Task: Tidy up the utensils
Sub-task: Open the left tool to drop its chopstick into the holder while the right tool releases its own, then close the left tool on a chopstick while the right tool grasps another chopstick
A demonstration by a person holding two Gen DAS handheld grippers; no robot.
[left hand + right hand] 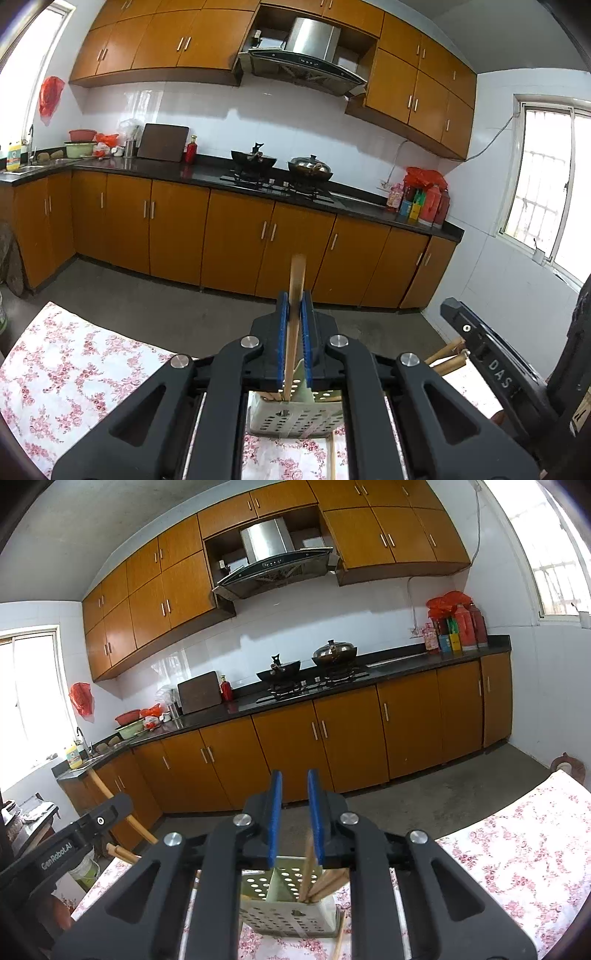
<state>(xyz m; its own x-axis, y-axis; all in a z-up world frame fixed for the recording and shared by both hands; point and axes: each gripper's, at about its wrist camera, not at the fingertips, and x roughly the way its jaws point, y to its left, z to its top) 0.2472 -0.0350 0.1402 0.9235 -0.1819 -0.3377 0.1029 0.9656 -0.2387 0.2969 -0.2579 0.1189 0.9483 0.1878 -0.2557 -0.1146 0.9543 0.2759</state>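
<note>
Left claw [295, 306] pinches one wooden chopstick [294, 314] upright over the perforated utensil holder [295, 417] on the floral counter [74, 369]; right claw [294, 794] hovers narrowly parted, holding nothing, above the holder's chopsticks [317, 880].

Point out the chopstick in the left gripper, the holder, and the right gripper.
chopstick [296, 284]: left wrist view, on the shaft above the pads.
holder [280, 917]: right wrist view, on the perforated front wall.
right gripper [294, 775]: right wrist view, midway between the open fingertips.
</note>
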